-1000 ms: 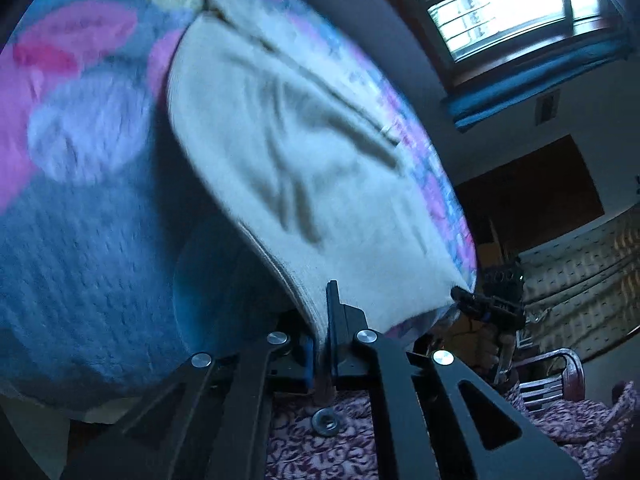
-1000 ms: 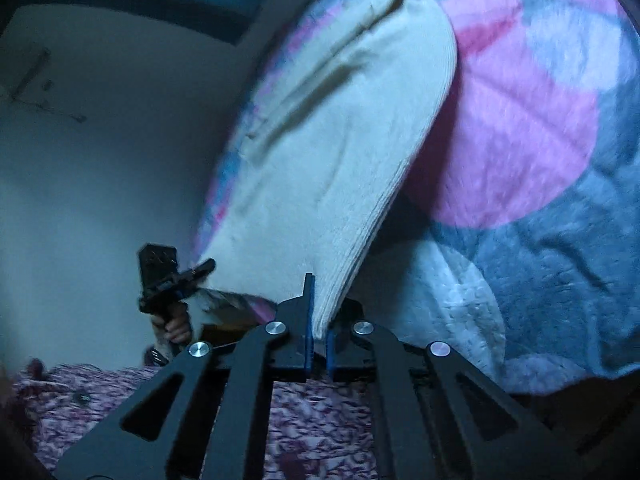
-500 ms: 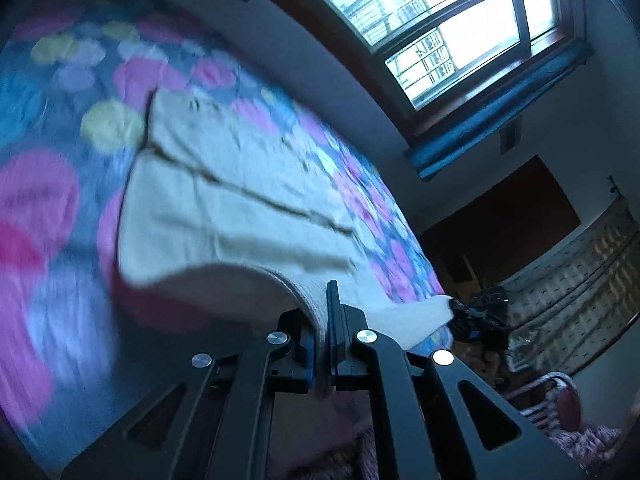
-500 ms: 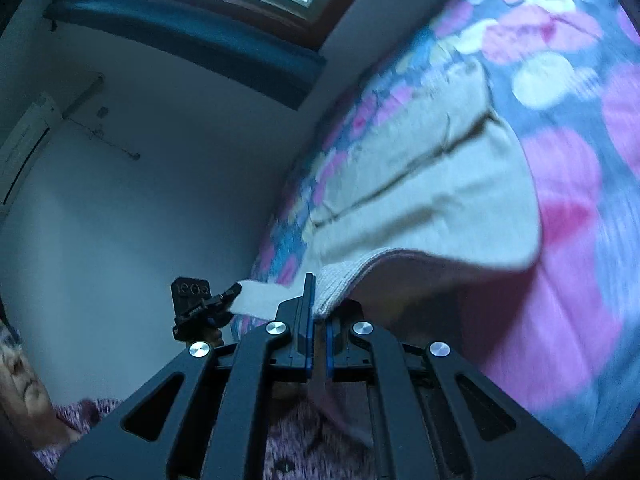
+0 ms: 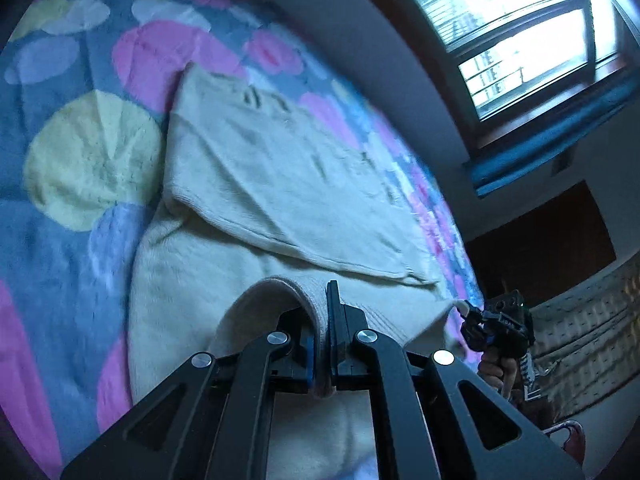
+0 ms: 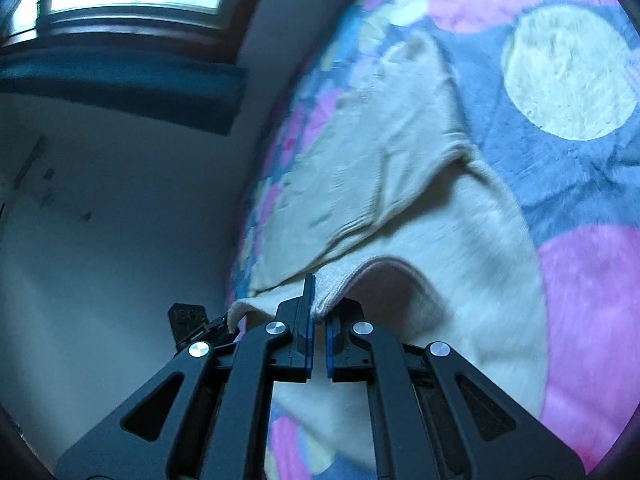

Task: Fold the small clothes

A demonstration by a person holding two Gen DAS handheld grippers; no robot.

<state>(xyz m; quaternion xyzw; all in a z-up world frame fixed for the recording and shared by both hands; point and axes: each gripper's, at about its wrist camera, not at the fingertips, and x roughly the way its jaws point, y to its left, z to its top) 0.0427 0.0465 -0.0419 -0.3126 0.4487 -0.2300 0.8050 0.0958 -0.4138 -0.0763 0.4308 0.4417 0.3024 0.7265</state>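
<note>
Your L gripper [image 5: 320, 344] is pinching the hem of the cream garment [image 5: 280, 184], jaws clamped w/ cloth between. Your R gripper [image 6: 318, 332] is gripping the other hem corner, jaws narrow on fabric. The garment is lying on the dotted blanket [image 5: 80, 160], its top part folded over; window [image 5: 512, 28] is glowing behind.

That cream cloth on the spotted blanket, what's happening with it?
A person is folding a cream knit garment with two handheld grippers. The left gripper and right gripper each pinch its near edge, lifted off the polka-dot blanket. The far half already lies folded flat; the near part is not yet laid over it.
</note>
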